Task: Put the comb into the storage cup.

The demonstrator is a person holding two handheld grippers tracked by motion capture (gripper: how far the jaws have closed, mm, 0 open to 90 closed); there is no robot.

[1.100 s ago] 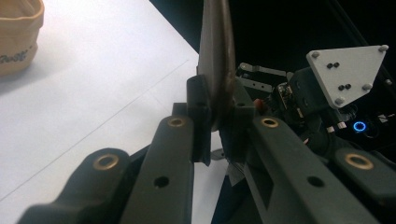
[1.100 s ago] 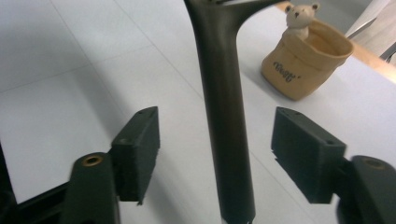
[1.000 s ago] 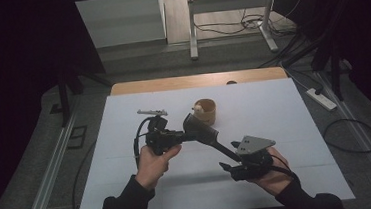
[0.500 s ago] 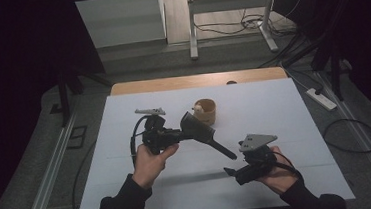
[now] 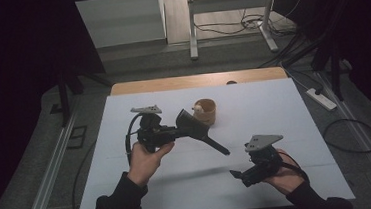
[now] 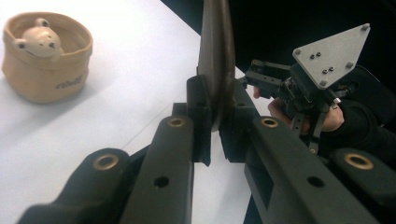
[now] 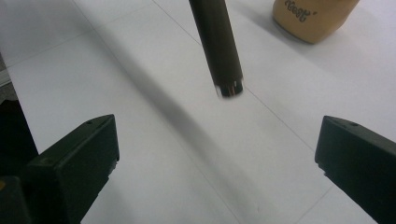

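— What worries you here?

— My left tool (image 5: 168, 132) clamps the dark scoop (image 5: 191, 124) by its blade, above the white bench (image 5: 284, 107) beside the tan pot (image 5: 205, 111). That edge grip could let it swivel. My right tool (image 5: 236, 174), wide open and empty, might knock the handle (image 7: 217, 44).

— Changes?

— The right tool has pulled back toward me; the handle now hangs free.

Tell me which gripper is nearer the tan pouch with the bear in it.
Left. The left gripper, clamped on a dark long-handled tool, sits just beside the tan pouch. The right gripper, jaws open, is farther off, toward the table's near edge.
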